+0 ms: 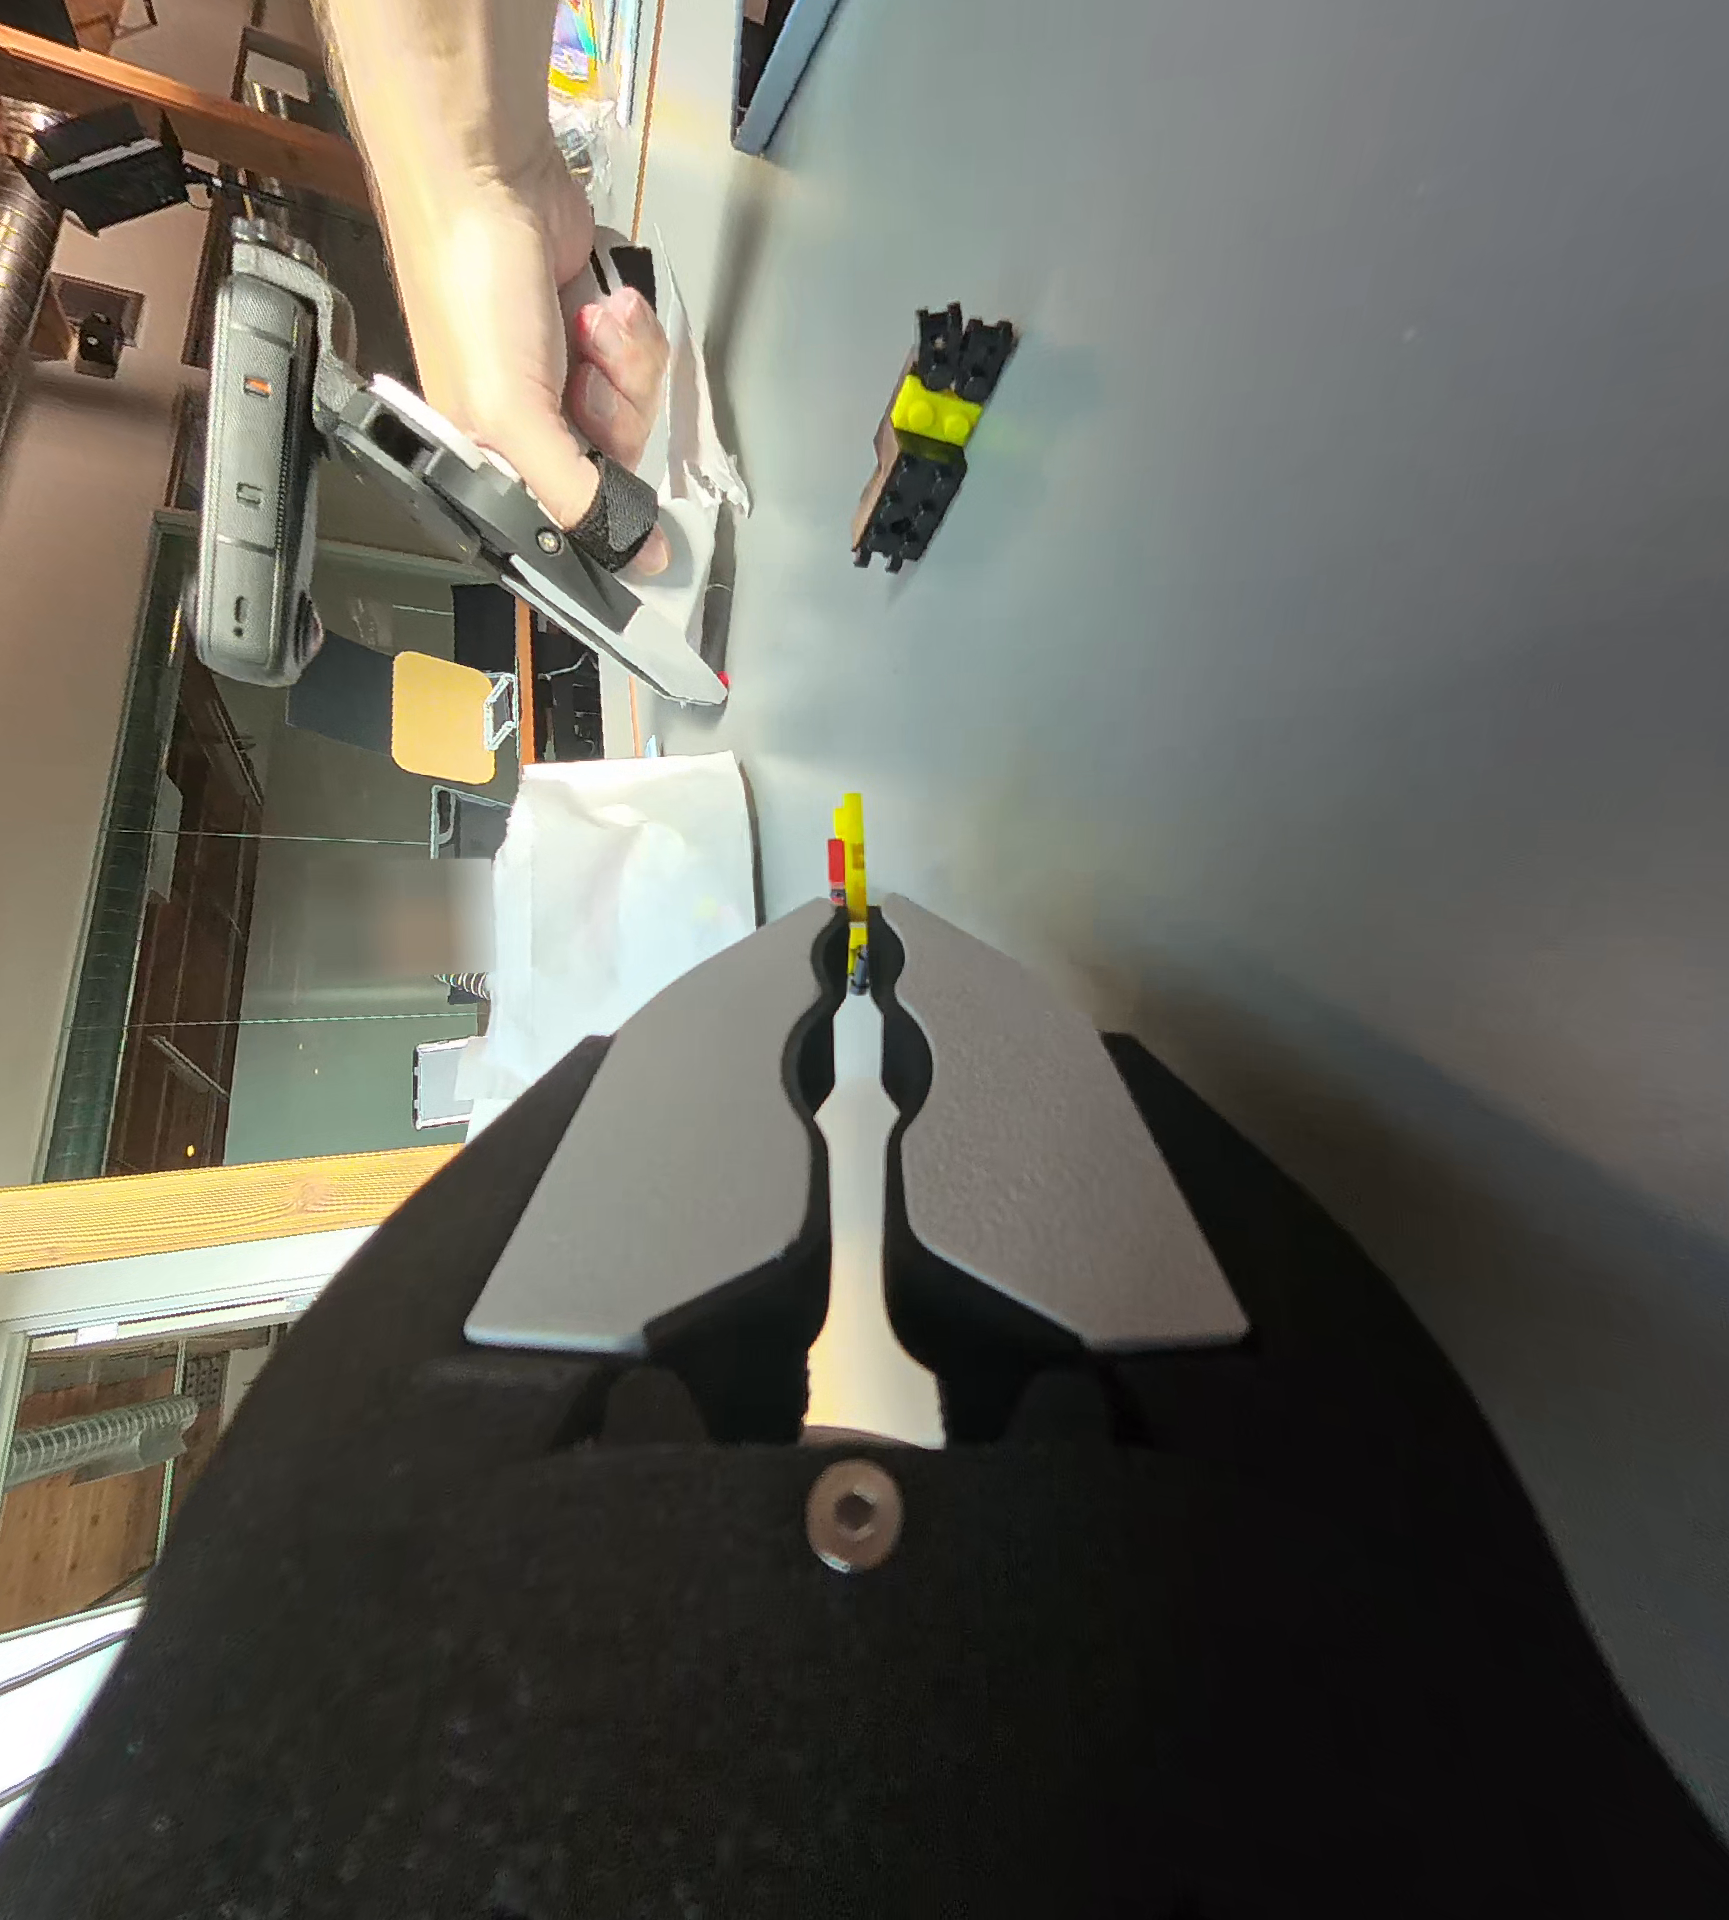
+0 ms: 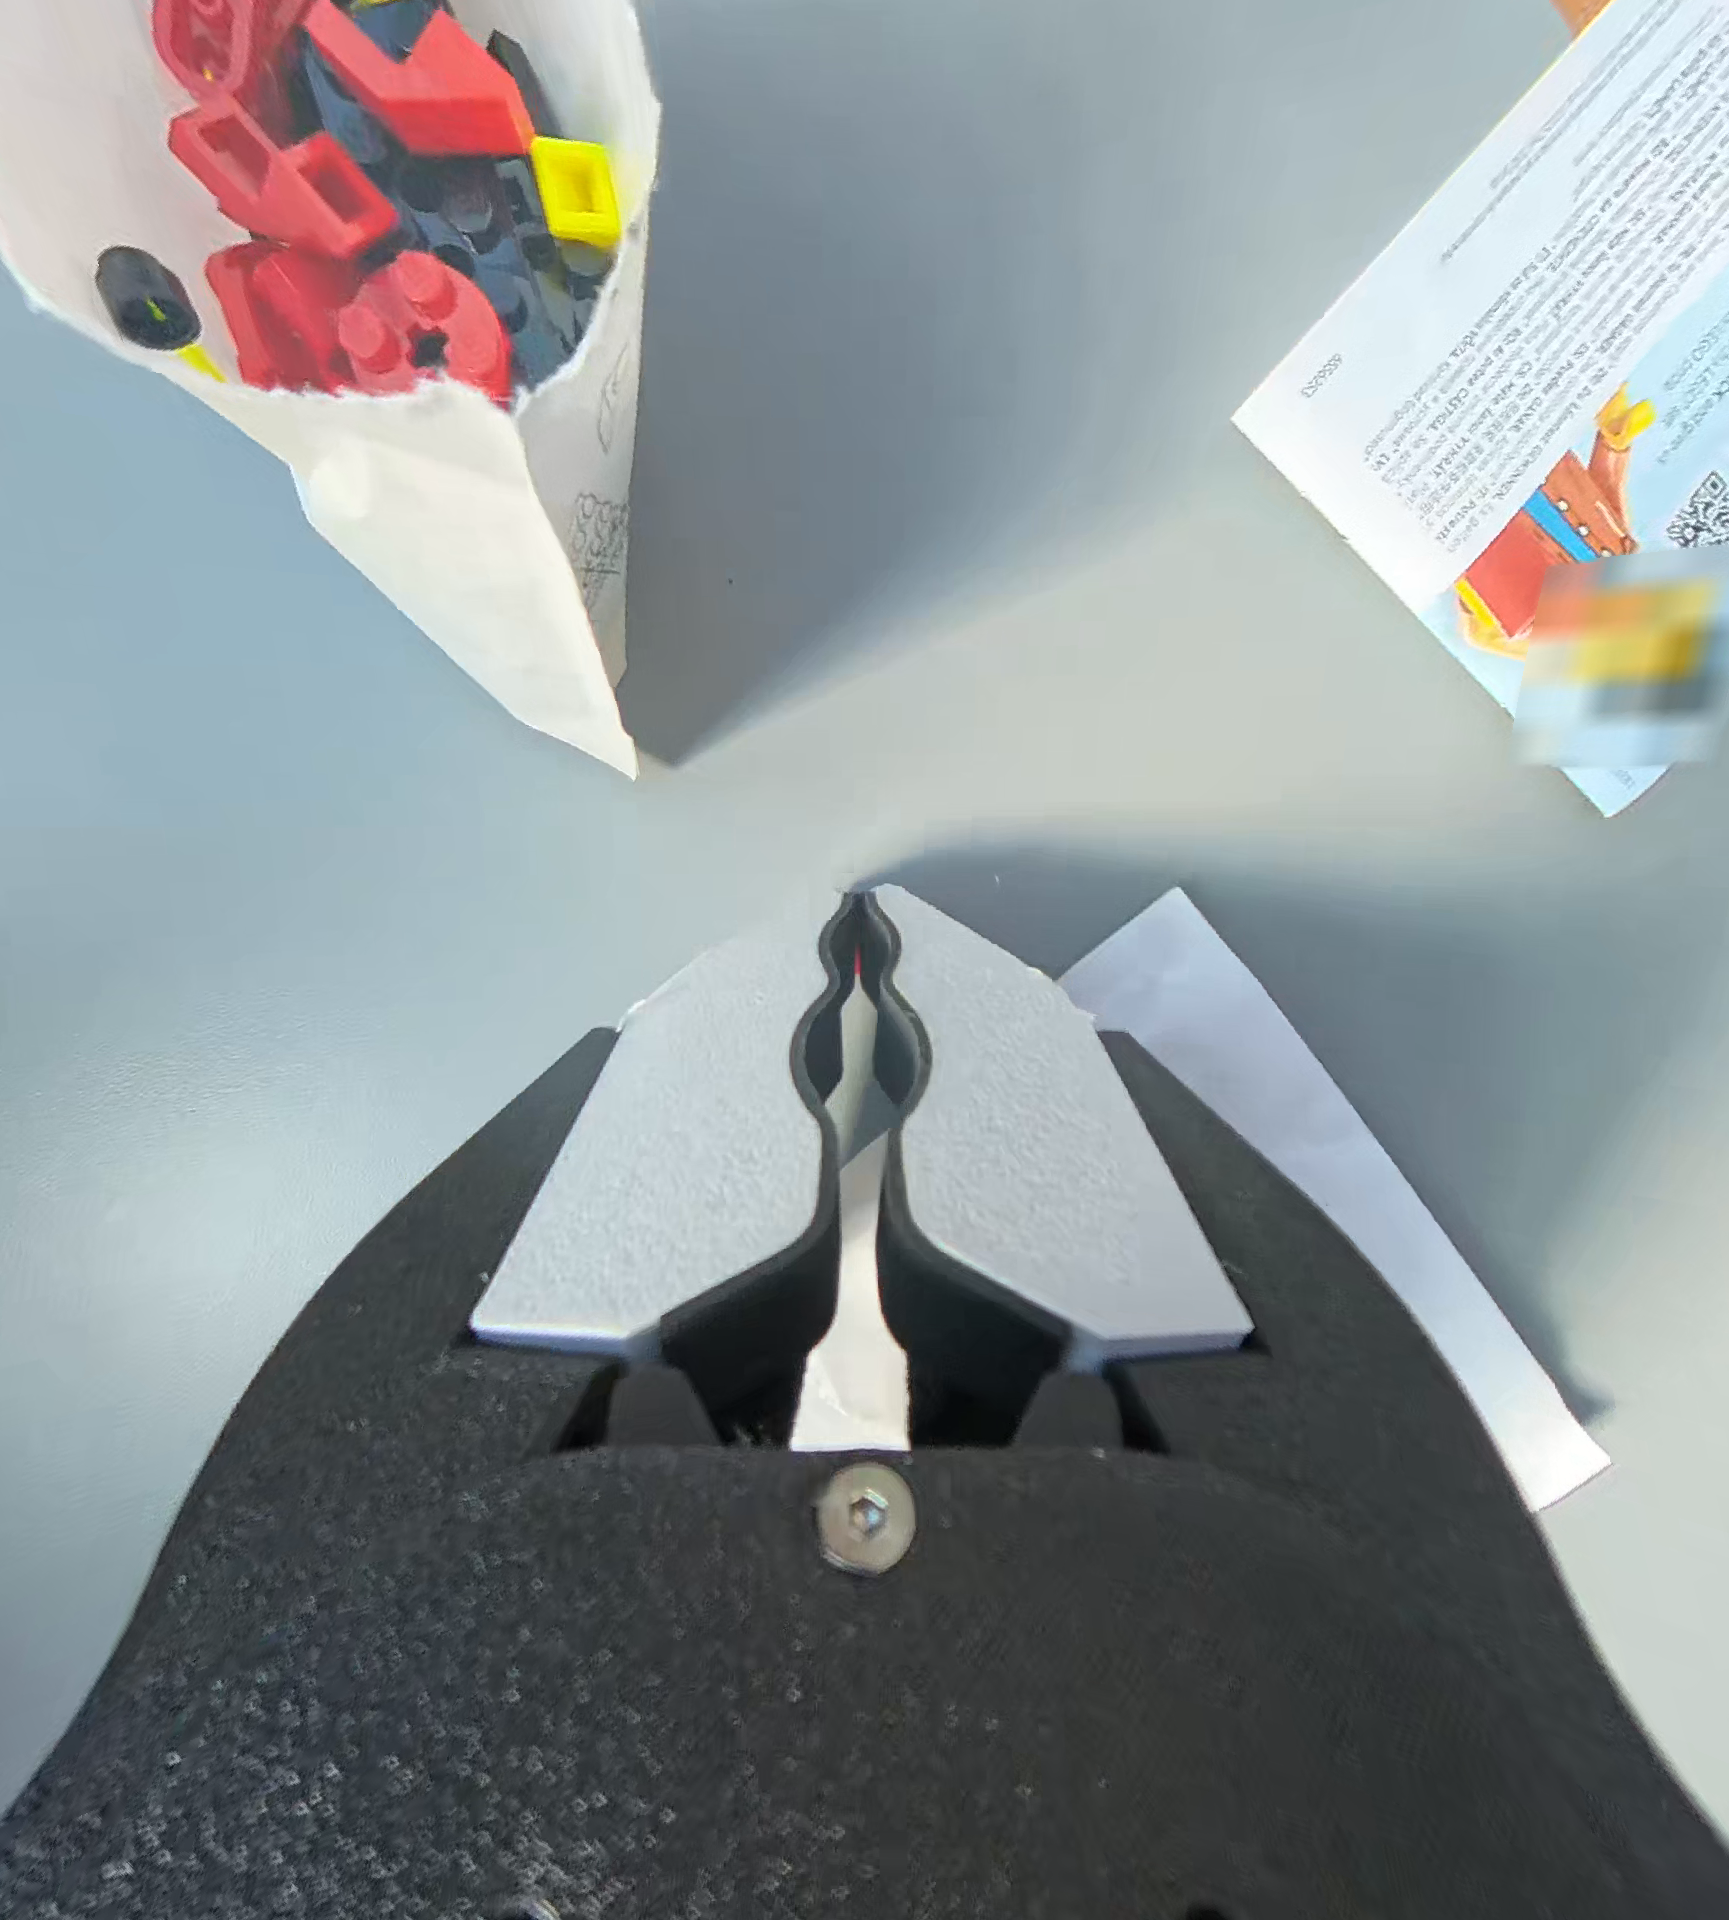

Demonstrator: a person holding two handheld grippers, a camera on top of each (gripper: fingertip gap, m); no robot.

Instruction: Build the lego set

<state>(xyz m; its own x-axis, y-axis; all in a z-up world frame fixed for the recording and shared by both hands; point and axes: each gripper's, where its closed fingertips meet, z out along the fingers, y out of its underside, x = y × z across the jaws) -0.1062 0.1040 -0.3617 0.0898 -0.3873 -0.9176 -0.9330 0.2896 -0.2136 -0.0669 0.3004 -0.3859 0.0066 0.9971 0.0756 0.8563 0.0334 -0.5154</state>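
Room: wood beams and glass partitions are showing behind a grey table [image 1: 1359, 520].
Left tool [image 1: 858, 920]: clamping a yellow-and-red piece [image 1: 847, 847], probably for joining.
Right tool [image 2: 862, 906]: pinching something small and red; identity unclear.
Build [image 1: 933, 436]: black-and-yellow, lying on the table.
Bag [image 2: 486, 540]: torn open, spilling bricks [image 2: 340, 208].
Leaflet [image 2: 1566, 364]: lying flat nearby.

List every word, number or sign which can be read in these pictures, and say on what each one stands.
Leaflet: printed paragraphs, a short number and a square code; writing is not copied here, and most is too small to read.
Paper bag: faint printed marks on its side, too blurred to read.
Lego pieces in the bag: no writing visible.
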